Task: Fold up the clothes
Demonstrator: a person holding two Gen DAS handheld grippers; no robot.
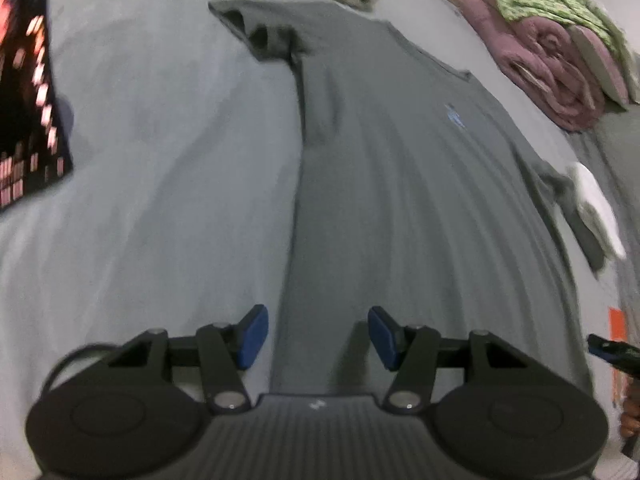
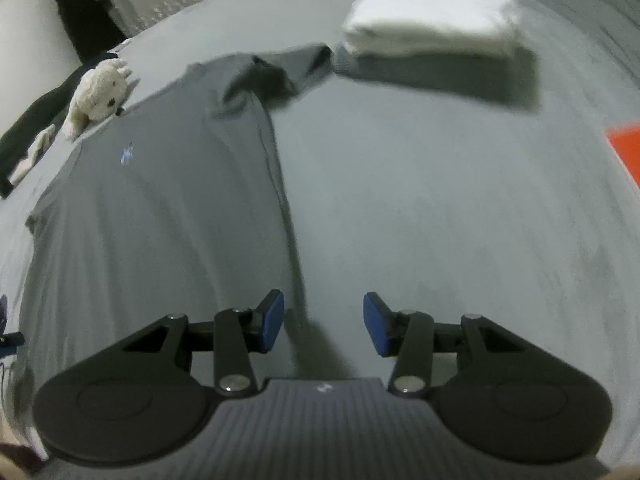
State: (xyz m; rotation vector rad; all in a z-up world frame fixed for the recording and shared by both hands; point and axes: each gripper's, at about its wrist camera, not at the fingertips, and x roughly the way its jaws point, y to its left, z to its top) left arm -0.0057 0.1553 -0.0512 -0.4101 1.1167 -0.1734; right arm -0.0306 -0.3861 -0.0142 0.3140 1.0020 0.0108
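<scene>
From the left wrist, the left tongs (image 1: 318, 336) stand open with nothing between the blue pads, poised over the bottom hem of a grey T-shirt (image 1: 400, 184). The shirt lies spread face up on the grey bed sheet (image 1: 160, 184), its left side edge running just inside the tongs' gap. A rolled pink blanket (image 1: 552, 68) with green patterned cloth (image 1: 548, 0) on it sits beyond the collar. No container shows here.

From the right wrist, the right tongs (image 2: 323, 322) are likewise open and empty, straddling the shirt's (image 2: 160, 200) right side edge near the hem. The far sleeve (image 2: 280, 68) is bunched and touches a folded white stack (image 2: 432, 24). A white plush toy (image 2: 100, 92) lies at the collar side. No container here either.

Risk, as I judge it: both views are blurred, so a hasty pinch could catch the bed sheet along with the hem, or only one layer, and the crumpled sleeves could fold in crooked or drag the white stack
</scene>
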